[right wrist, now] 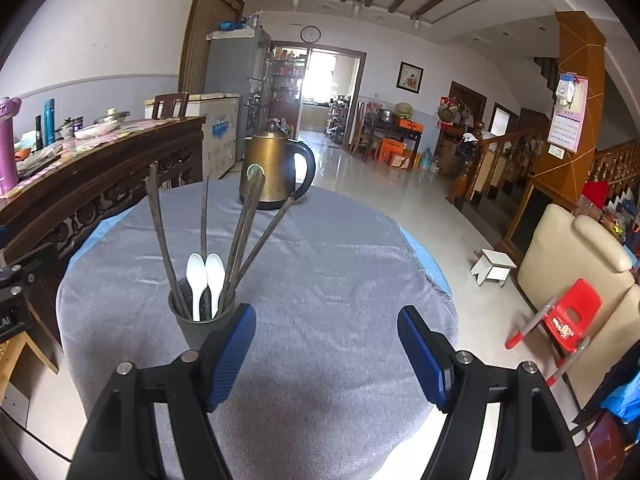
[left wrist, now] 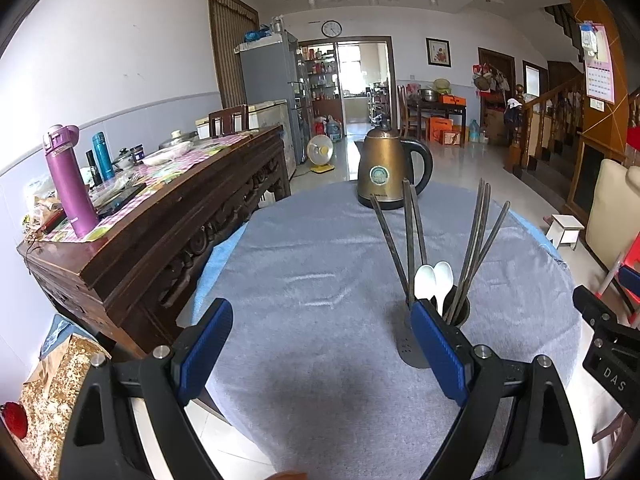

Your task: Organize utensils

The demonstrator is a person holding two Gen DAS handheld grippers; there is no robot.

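A dark utensil cup (right wrist: 200, 330) stands on the grey tablecloth (right wrist: 320, 264). It holds several dark chopsticks (right wrist: 160, 232) and two white spoons (right wrist: 206, 276). In the left wrist view the cup (left wrist: 460, 314) sits just behind my left gripper's right finger, with the chopsticks (left wrist: 476, 240) and spoons (left wrist: 434, 276) sticking up. My left gripper (left wrist: 322, 320) is open and empty over the cloth. My right gripper (right wrist: 326, 326) is open and empty, with the cup just beyond its left finger.
A bronze electric kettle (right wrist: 276, 168) stands at the table's far side. A carved wooden sideboard (left wrist: 168, 216) with bottles and dishes is close on the left. A cream sofa (right wrist: 576, 264), a red child chair (right wrist: 568, 320) and a small white stool (right wrist: 494, 266) stand to the right.
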